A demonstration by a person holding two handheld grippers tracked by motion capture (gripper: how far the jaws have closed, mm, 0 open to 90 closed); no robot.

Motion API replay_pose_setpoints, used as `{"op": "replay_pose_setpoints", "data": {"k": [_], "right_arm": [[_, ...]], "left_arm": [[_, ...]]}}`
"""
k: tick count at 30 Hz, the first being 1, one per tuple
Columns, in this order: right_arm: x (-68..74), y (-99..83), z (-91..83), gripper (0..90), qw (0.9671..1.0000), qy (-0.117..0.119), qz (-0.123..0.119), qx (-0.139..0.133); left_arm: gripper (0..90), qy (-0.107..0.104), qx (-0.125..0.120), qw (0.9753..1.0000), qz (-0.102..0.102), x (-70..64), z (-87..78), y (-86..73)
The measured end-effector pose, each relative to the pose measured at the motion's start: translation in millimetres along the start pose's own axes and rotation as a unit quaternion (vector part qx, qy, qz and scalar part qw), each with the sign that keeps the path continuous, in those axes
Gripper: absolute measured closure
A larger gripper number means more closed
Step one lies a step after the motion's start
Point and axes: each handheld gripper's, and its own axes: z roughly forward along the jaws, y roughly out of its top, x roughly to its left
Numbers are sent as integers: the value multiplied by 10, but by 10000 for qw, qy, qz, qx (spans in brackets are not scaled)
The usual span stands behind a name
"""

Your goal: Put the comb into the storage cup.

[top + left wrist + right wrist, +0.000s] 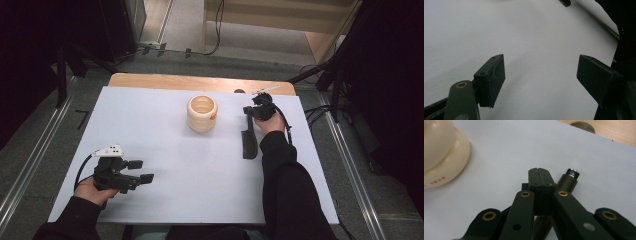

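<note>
We see white table (pixel 165 150) across centre of high view. Cream cup (pixel 202 114) upright at upper centre. Dark comb (pixel 249 140) flat on table right of cup, handle toward top. Right tongs (pixel 248 111) at comb's handle end; in right gripper view, jaws pressed together, handle (pixel 570 180) just beside them; grip unclear to us. Left tongs (pixel 140 171) lower left, jaws wide apart, holding nothing.
</note>
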Motion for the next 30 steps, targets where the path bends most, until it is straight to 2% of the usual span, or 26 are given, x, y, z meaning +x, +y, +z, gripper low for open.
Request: {"op": "replay_pose_setpoints", "data": {"k": [8,18,26,30], "right_arm": [[-77,-73,102,877,9993,-125,48,343],[-195,-189,-23,877,9979,-128,58,629],[-204,-282,-107,877,9975,-69,-59,708],[-164,-332,-160,877,9969,-20,-130,774]], "left_arm": [[235,-4,16,10000,11,-3,-2,2],[237,-3,17,10000,39,-8,1,1],[237,-1,32,10000,63,-20,7,3],[237,-14,10,10000,69,-22,2,3]]}}
